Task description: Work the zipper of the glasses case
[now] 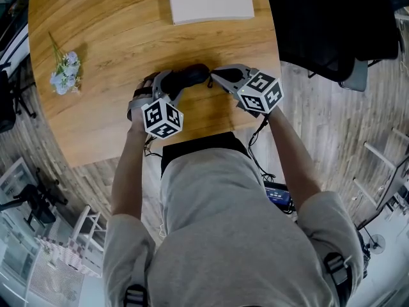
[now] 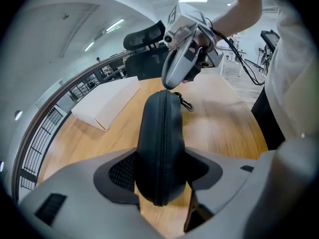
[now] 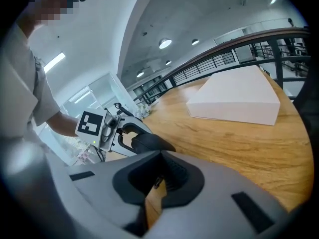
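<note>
A black glasses case (image 1: 193,74) is held over the wooden table (image 1: 96,31), and my left gripper (image 1: 172,85) is shut on its near end. In the left gripper view the case (image 2: 160,133) stands edge-up between the pads, its zipper running down the middle. A small metal clasp (image 2: 187,105) hangs at the far end. My right gripper (image 1: 216,77) meets that far end from the right, its tips (image 2: 168,85) on the zipper line. In the right gripper view its jaws (image 3: 157,176) are shut on a small dark tab, apparently the zipper pull (image 3: 157,181).
A white flat box (image 1: 209,0) lies at the table's far edge. A small bunch of pale flowers (image 1: 66,72) rests at the left. A black chair (image 1: 339,24) stands beyond the table's right side. The person's body is close to the near edge.
</note>
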The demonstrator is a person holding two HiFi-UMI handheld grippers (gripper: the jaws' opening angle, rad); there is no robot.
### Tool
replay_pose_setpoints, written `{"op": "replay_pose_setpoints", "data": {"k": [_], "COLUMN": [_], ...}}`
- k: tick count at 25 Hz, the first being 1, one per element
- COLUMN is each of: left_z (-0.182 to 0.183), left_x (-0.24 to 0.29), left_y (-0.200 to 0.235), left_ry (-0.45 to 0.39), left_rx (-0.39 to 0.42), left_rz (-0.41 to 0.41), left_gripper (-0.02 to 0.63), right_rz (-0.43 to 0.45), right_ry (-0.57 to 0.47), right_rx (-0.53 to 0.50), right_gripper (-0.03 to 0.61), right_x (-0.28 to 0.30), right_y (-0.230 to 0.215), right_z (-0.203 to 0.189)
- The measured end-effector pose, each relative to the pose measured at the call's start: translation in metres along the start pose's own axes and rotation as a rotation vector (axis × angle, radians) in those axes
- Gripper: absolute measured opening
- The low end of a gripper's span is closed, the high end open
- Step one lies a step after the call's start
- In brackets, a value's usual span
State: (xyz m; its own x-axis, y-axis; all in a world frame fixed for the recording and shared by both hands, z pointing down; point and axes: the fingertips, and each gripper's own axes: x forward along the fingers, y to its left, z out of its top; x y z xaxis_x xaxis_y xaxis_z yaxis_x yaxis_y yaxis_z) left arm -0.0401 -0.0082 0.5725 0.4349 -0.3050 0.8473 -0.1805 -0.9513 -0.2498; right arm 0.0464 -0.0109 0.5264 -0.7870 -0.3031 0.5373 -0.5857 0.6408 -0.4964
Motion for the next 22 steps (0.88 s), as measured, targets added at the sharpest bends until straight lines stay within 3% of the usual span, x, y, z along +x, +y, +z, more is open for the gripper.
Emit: {"op": "replay_pose_setpoints", "data": {"k": [22], "left_z": [0.014], "left_x": [0.015], "left_y": [-0.005], "left_ry": [0.044], "left_rx": [-0.019], "left_rz": [0.007], "left_gripper": [0.272], "right_rz": [-0.082], "right_ry": [0.038], "right_rx": [-0.07], "right_gripper": [0.025], "right_x": [0.011], "right_y": [0.022], "right_z": [0.005]}}
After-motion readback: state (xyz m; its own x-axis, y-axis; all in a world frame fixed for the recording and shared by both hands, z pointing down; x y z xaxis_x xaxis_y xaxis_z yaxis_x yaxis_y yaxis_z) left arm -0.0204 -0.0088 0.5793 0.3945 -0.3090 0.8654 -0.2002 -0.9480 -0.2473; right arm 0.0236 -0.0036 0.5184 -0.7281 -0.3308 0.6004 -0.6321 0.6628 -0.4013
